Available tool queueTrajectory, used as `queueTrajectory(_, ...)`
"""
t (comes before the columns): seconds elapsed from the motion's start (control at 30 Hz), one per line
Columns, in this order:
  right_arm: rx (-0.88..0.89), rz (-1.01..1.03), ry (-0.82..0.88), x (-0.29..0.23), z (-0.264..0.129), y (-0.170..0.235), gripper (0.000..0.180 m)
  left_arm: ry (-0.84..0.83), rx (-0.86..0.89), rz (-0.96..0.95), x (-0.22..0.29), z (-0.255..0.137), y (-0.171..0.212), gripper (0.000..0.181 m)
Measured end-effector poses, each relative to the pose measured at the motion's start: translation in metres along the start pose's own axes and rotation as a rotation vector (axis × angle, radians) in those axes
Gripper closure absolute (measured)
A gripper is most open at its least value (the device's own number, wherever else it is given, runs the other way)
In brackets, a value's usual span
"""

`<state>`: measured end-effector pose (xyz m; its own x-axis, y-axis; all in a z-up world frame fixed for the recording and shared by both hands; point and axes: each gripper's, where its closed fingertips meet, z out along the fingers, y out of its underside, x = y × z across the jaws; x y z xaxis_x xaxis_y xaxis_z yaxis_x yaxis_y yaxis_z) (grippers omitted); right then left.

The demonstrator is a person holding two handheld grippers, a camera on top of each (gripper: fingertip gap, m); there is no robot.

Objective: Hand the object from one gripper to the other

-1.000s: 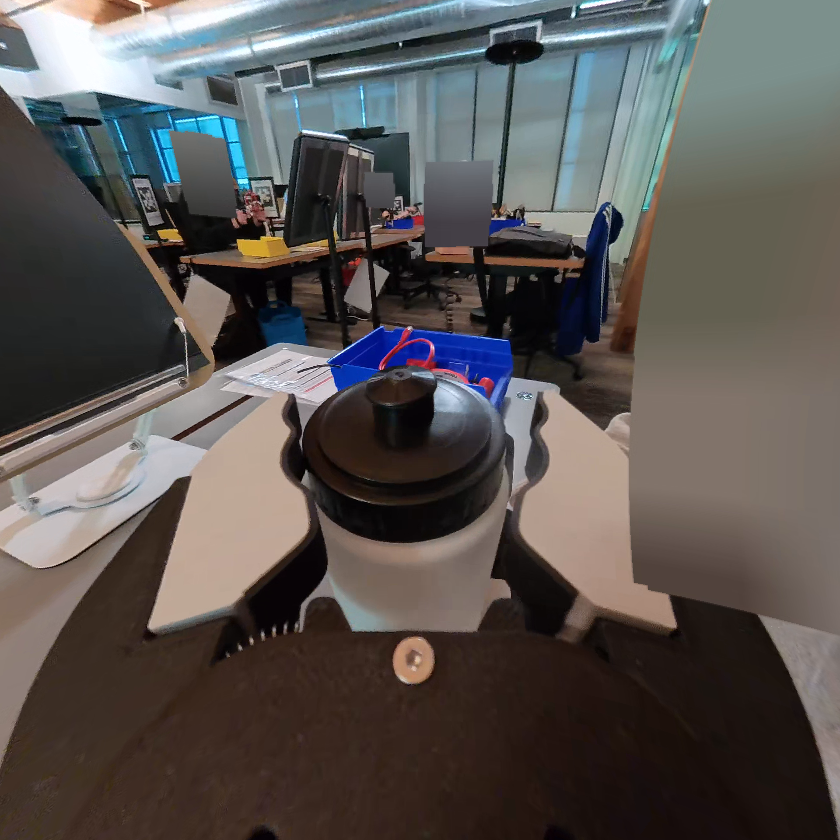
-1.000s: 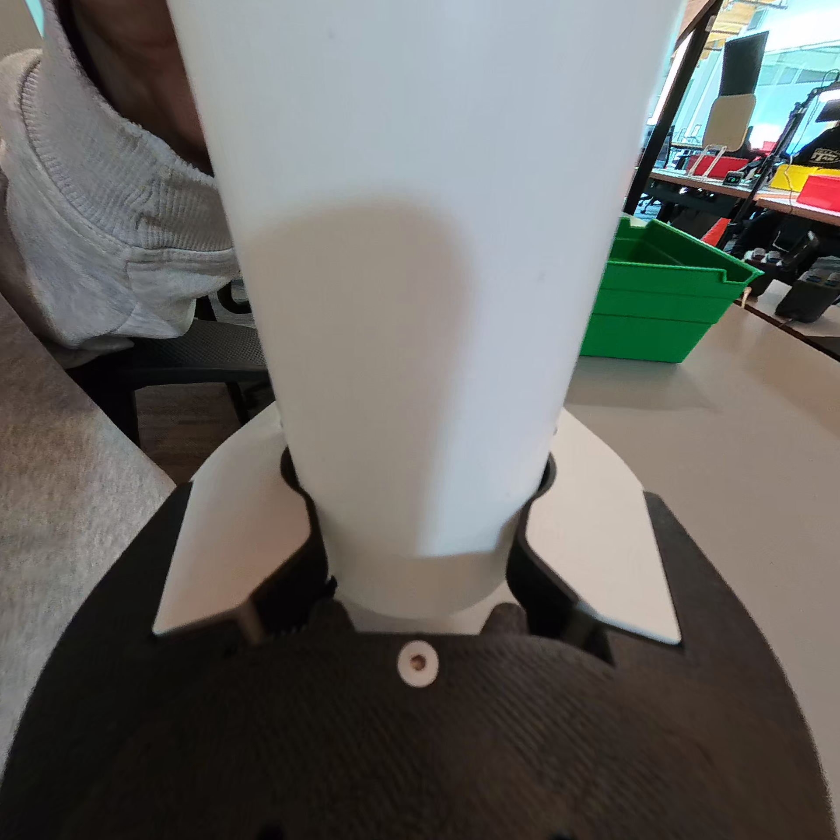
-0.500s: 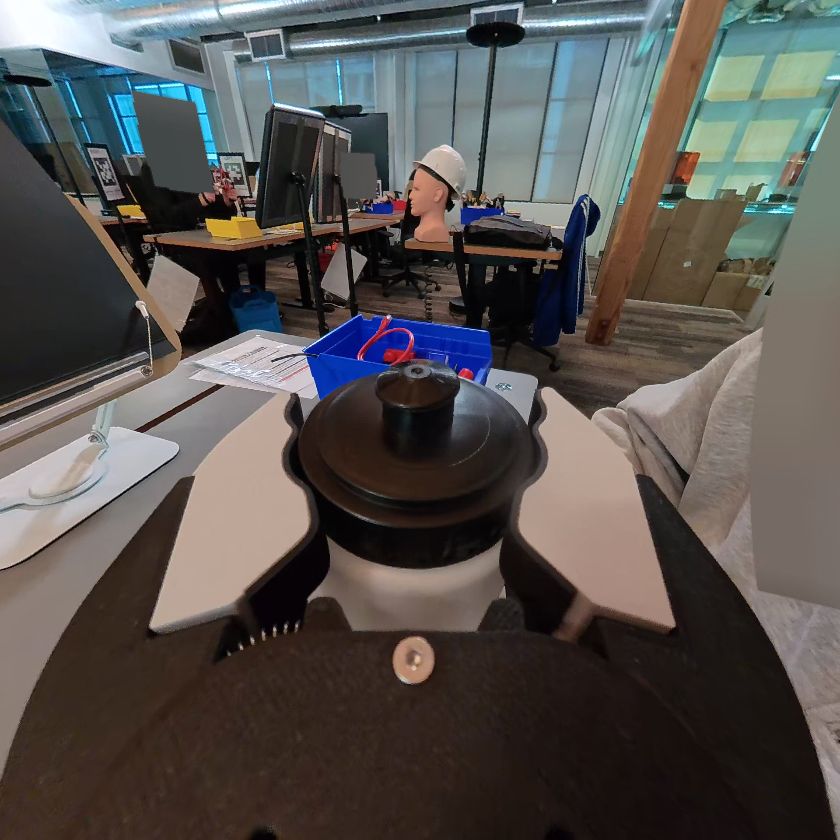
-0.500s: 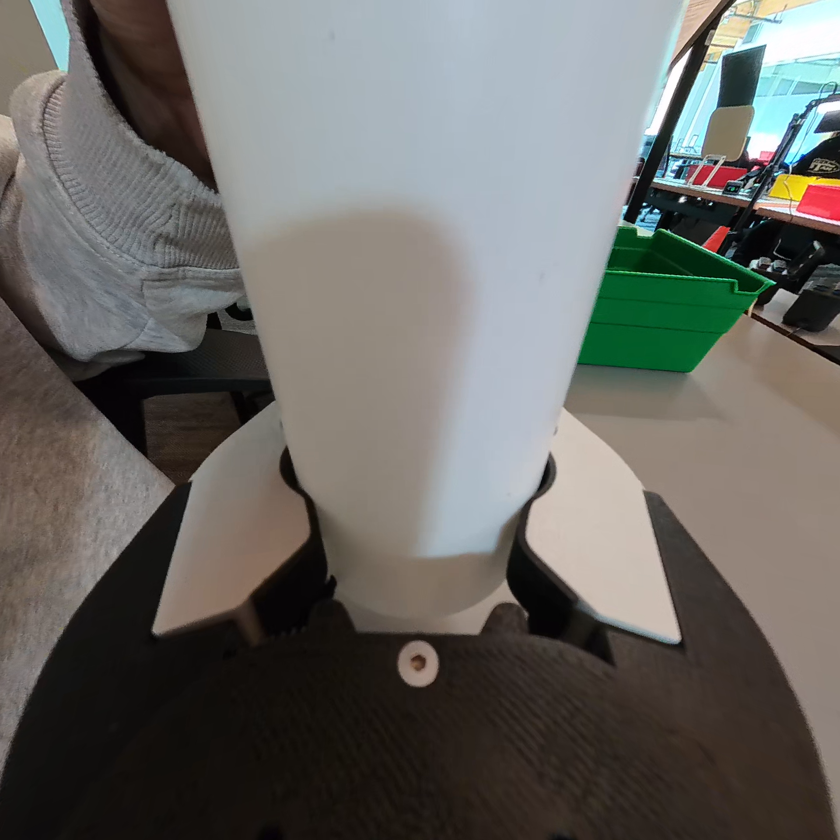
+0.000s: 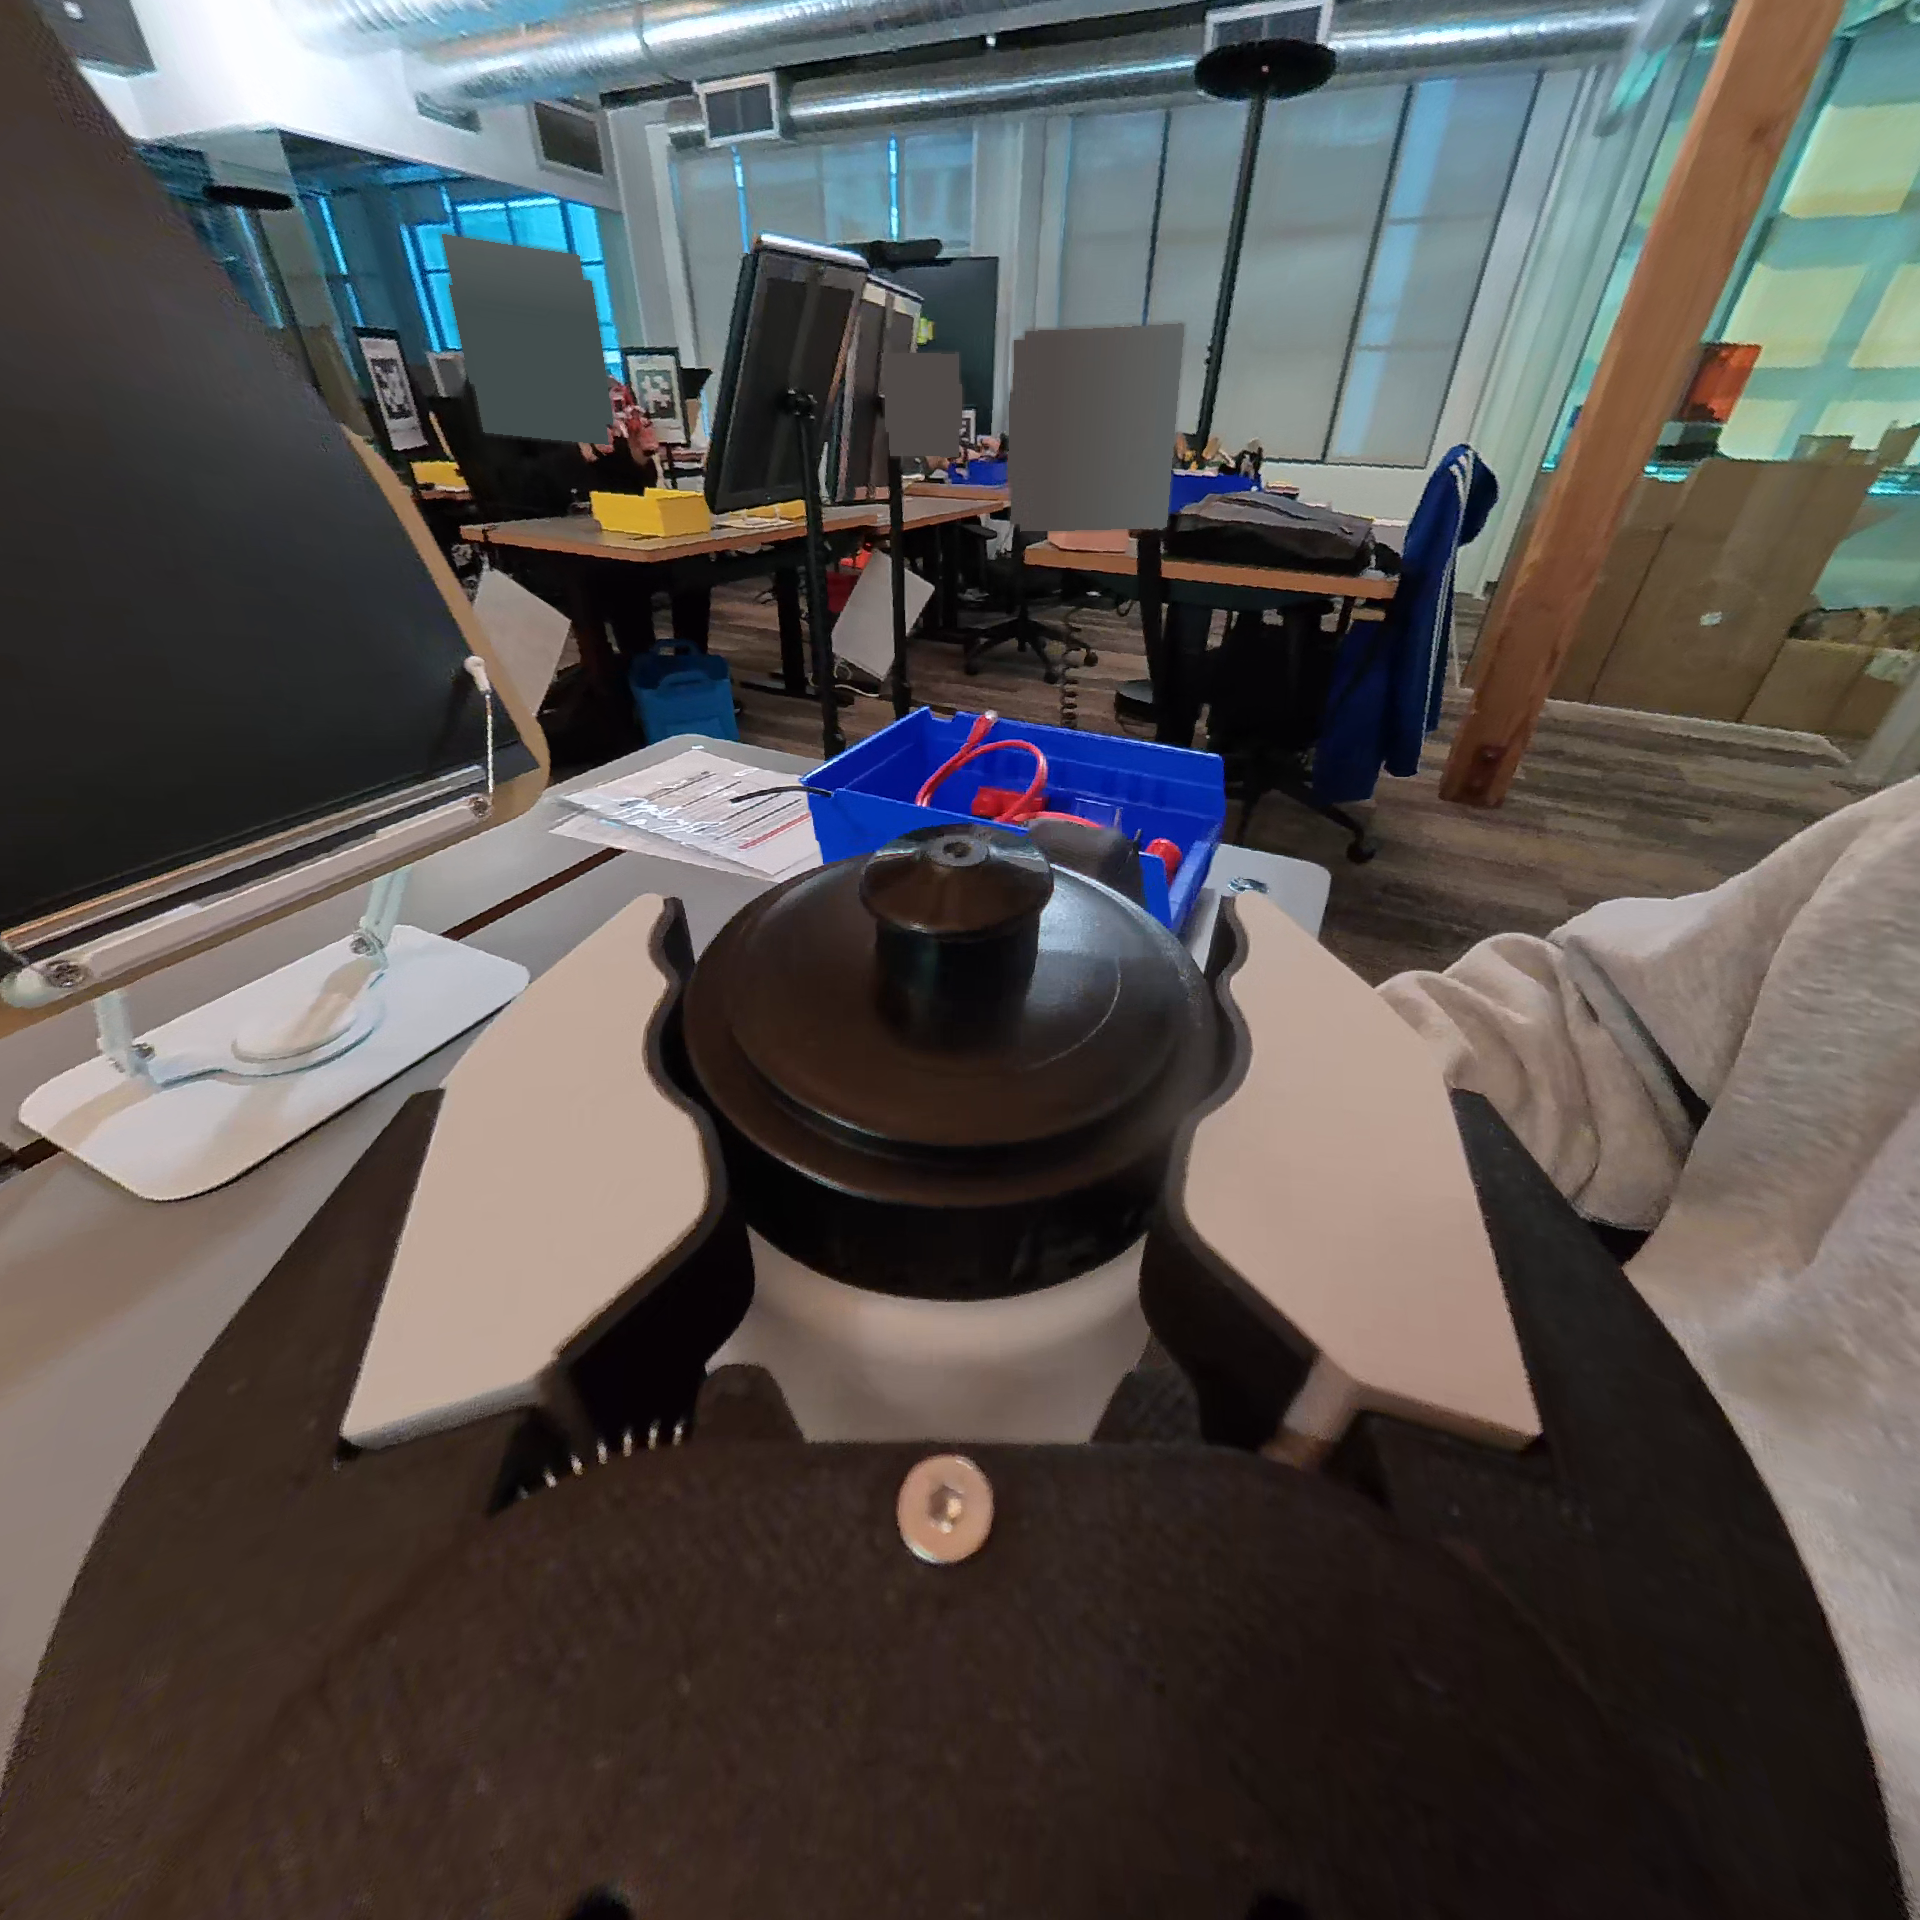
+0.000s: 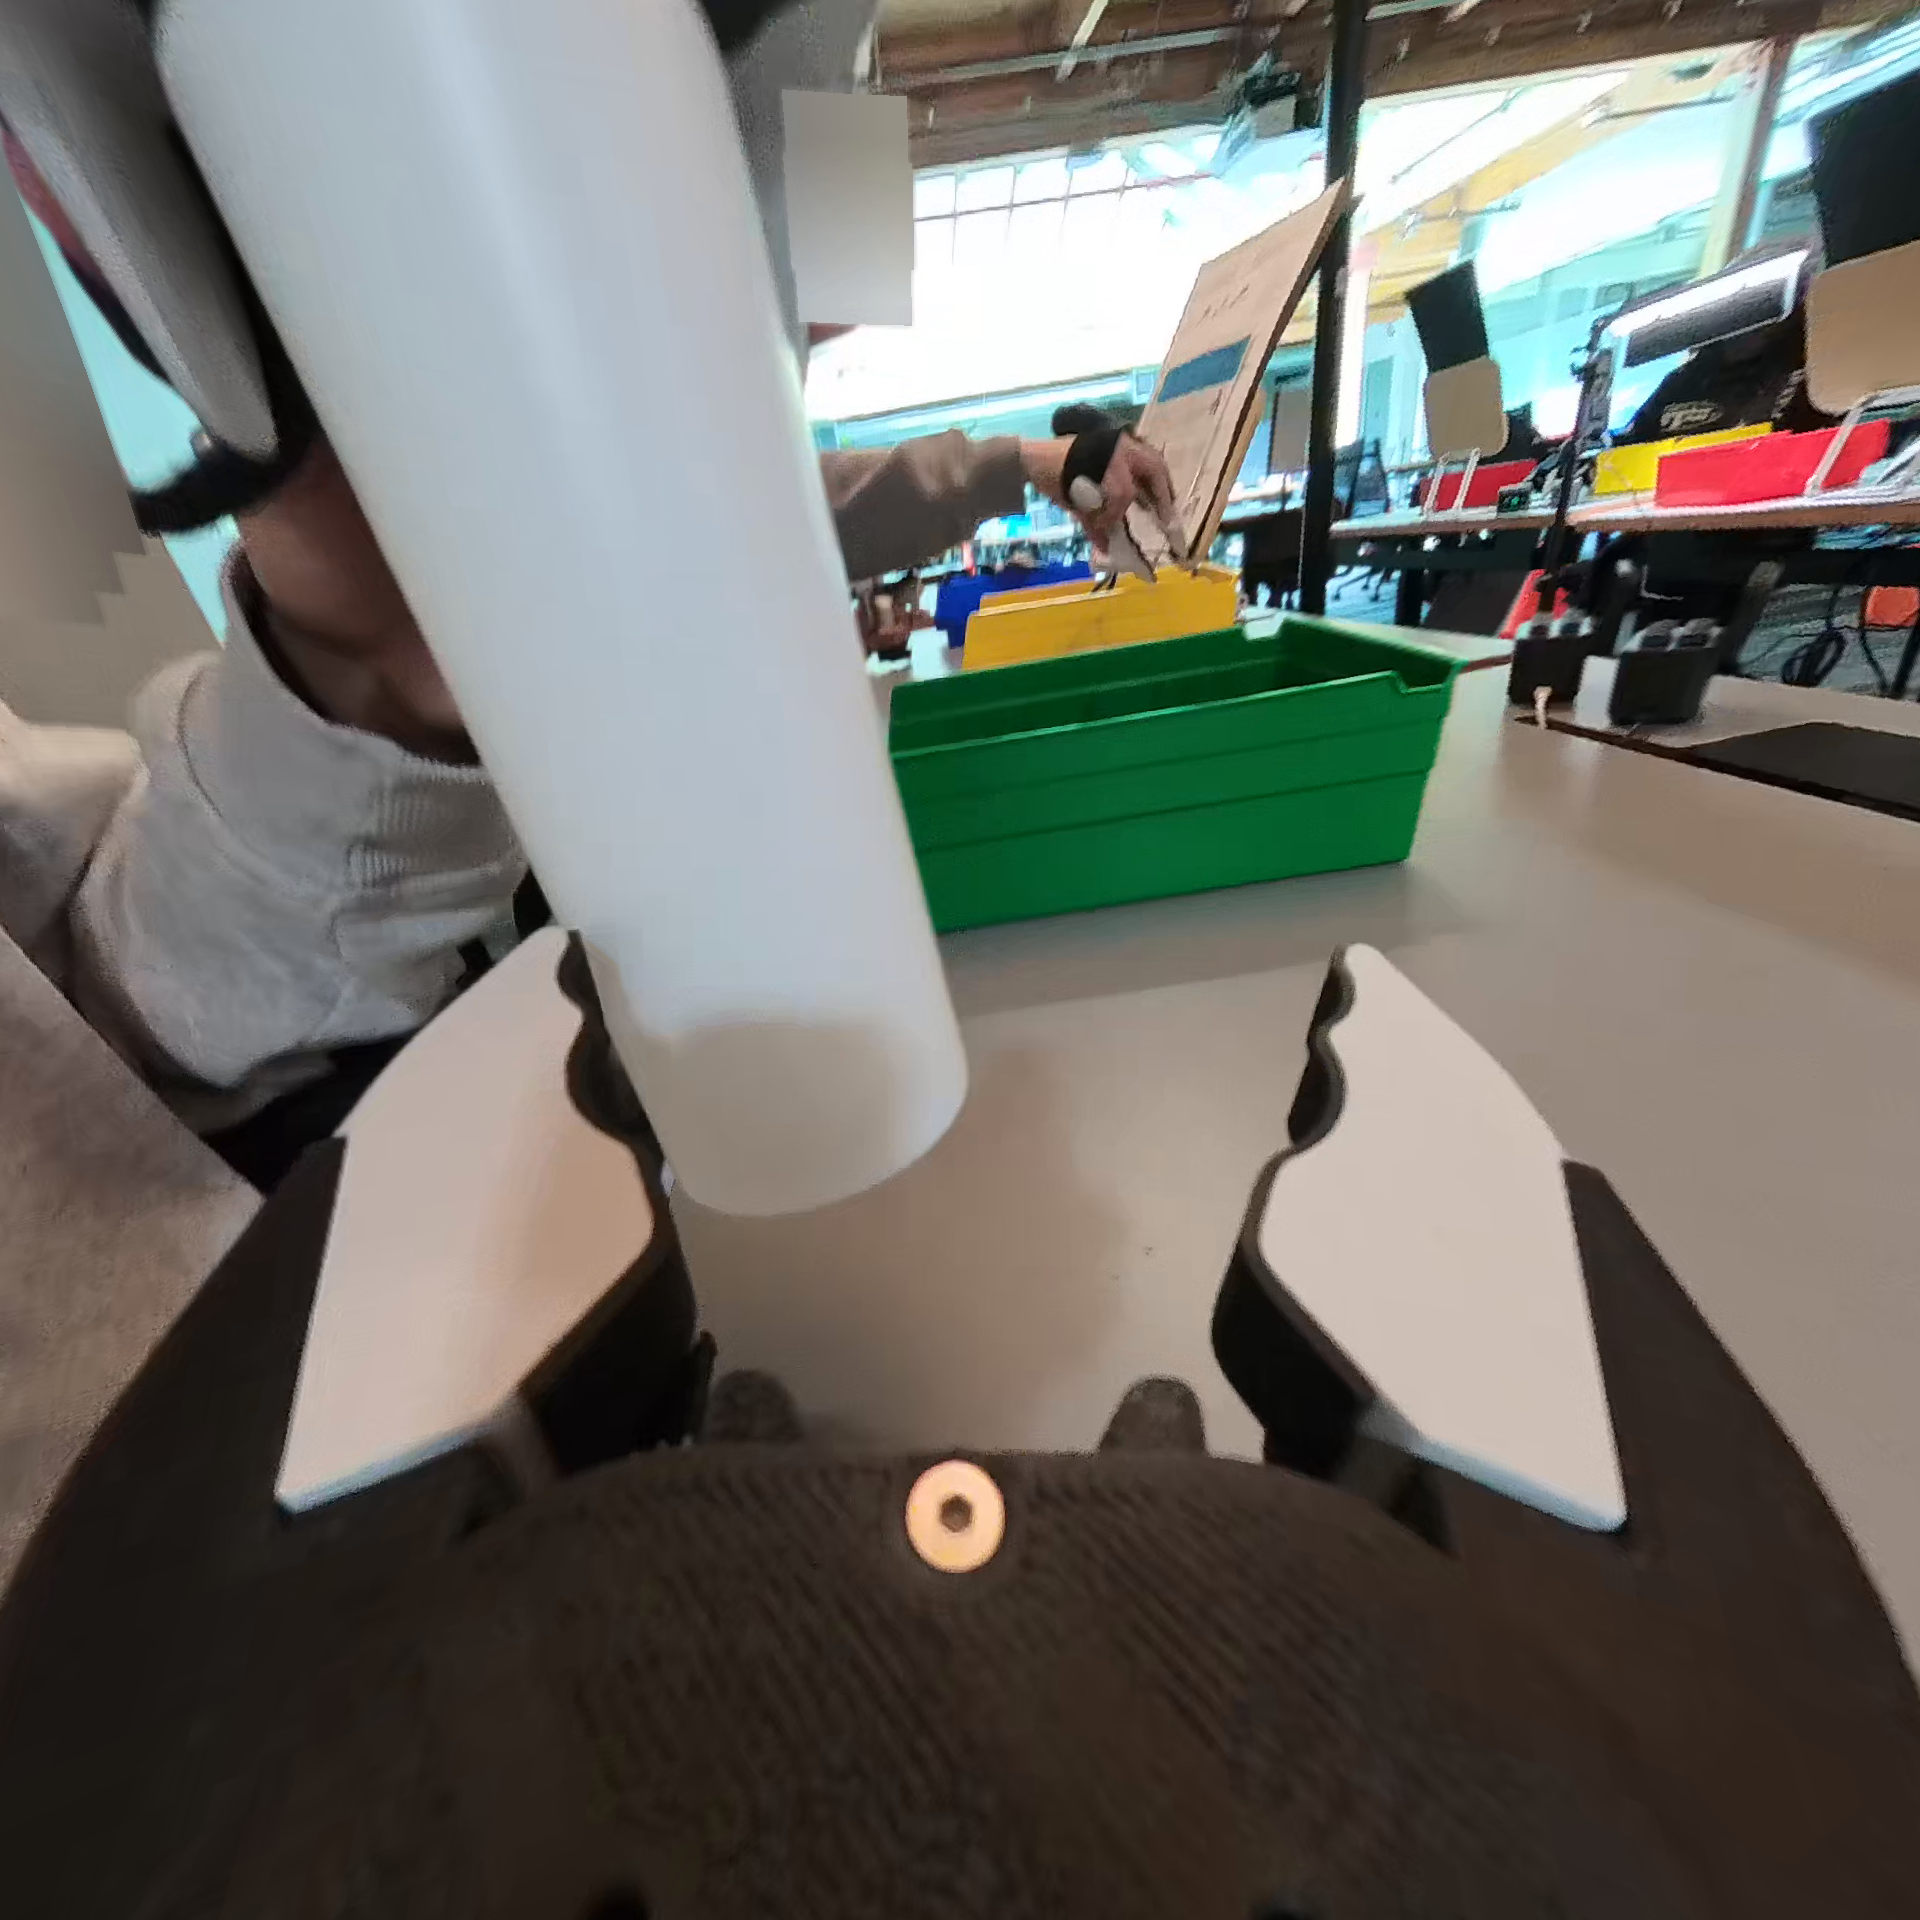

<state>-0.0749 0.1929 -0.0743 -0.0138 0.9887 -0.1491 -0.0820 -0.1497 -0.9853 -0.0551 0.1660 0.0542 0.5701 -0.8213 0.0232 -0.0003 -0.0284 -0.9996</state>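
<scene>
- Left wrist view: the left gripper (image 5: 951,1132) is clenched around the white bottle (image 5: 940,1340) just under its black cap (image 5: 951,1049), holding it above the table (image 5: 94,1320).
- Right wrist view: the right gripper (image 6: 951,1174) is spread wide, the bottle's base (image 6: 800,1101) touching or just beside its left finger (image 6: 488,1195) and apart from the other.
- My judgement: the handover looks made; draw the right gripper straight back, clear of the base, keeping the left squeeze firm so the bottle does not tilt.

- Left wrist view looks along its fingers (image 5: 582,1174), very near the bottle (image 5: 945,1049), toward the blue bin (image 5: 1101,779) at 12 o'clock across the surface (image 5: 125,1309).
- Right wrist view faces the green bin (image 6: 1164,790) at 1 o'clock, bottle (image 6: 582,582) close at 11.
- Both share bottle and surface.
</scene>
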Motion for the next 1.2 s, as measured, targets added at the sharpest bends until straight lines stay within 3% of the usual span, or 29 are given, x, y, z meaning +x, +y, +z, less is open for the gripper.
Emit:
queueTrajectory(0.27, 0.052, -0.047, 0.030, 0.012, -0.014, -0.015, 0.056, -0.038, 0.017, -0.081, -0.025, -0.004, 0.010, 0.084)
queueTrajectory(0.47, -0.025, -0.313, 0.012, -0.002, -0.009, -0.007, 0.048, 0.018, 0.088, -0.283, -0.039, -0.008, 0.014, 0.085)
queueTrajectory(0.63, -0.011, -0.303, -0.017, -0.008, -0.007, -0.005, 0.045, 0.028, 0.179, -0.440, -0.057, -0.015, 0.015, 0.084)
queueTrajectory(0.77, 0.037, -0.333, -0.001, -0.008, -0.011, -0.016, 0.044, -0.022, 0.317, -0.556, -0.081, -0.030, 0.013, 0.085)
queueTrajectory(0.93, 0.081, -0.540, 0.122, -0.009, -0.014, -0.029, 0.042, -0.139, 0.535, -0.662, -0.110, -0.057, 0.011, 0.085)
queueTrajectory(1.2, 0.102, -0.682, 0.229, -0.020, -0.002, -0.029, 0.046, -0.155, 0.825, -0.856, -0.114, -0.076, 0.008, 0.086)
